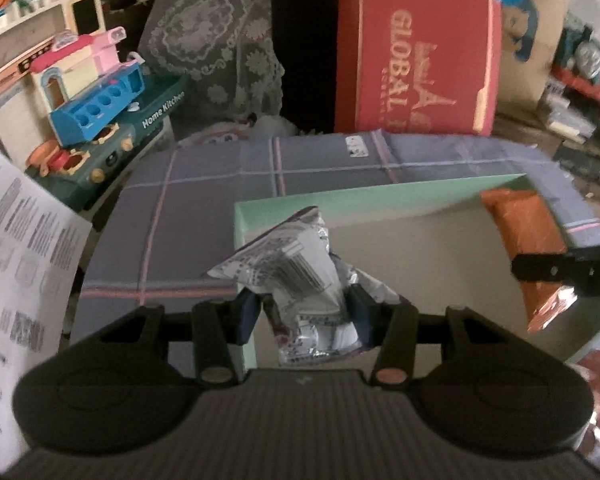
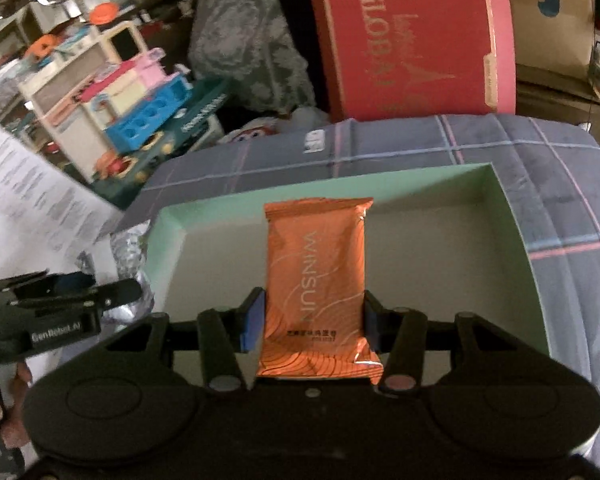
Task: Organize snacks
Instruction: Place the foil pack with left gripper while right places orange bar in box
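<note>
Left gripper (image 1: 302, 312) has a crinkly silver snack packet (image 1: 296, 276) pinched between its blue pads, right at the near-left corner of the mint-green box (image 1: 340, 196). An orange packet (image 1: 524, 236) hangs over the box's right side, clamped by the right gripper (image 1: 560, 272).

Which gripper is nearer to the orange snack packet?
Right. The right gripper is shut on the orange snack packet over the green box; the left gripper holds a silver packet beside it.
</note>
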{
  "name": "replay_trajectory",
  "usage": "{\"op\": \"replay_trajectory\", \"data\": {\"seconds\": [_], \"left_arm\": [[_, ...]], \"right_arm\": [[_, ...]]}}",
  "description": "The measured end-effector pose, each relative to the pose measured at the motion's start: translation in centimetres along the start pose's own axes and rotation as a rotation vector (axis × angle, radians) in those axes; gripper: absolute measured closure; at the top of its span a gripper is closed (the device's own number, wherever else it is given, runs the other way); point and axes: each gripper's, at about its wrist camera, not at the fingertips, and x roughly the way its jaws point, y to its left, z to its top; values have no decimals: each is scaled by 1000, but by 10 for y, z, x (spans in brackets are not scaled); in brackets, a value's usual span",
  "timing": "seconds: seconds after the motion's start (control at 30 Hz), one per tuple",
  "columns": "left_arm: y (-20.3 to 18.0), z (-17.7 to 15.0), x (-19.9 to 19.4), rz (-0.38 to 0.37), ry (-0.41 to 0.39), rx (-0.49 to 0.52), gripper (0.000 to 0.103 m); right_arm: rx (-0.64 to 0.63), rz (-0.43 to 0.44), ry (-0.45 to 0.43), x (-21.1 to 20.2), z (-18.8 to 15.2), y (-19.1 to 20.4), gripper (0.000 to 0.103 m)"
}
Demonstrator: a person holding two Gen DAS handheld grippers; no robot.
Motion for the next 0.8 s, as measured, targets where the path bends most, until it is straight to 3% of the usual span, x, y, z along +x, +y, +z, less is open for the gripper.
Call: {"op": "replay_trajectory", "data": {"seconds": [0.2,0.37,0.4,0.43,0.47,0.5,0.53,0.6,0.8], "left_arm": [[4,16,51,22,54,-2,56],[6,18,69,38,67,4,54],[7,19,70,47,62,-1,50],[7,20,70,53,57,-5,38],[8,20,69,30,51,-14,30],[7,20,67,29,41,-21,10],[5,19,62,45,20,-19,0],[2,17,53,71,-15,-3,0],[5,7,30,52,0,-57,0]], "right_arm": [[31,-22,50,49,16,-9,54],[33,-22,59,71,22,-9,54],[33,-20,55,74,23,-9,50],[32,-24,45,75,23,-8,47],[32,-32,37,73,23,-8,30],[33,-41,30,72,23,-7,8],[32,-48,16,70,22,-6,1],[31,-47,-1,63,21,-6,0],[8,-47,-4,40,11,-2,0]]}}
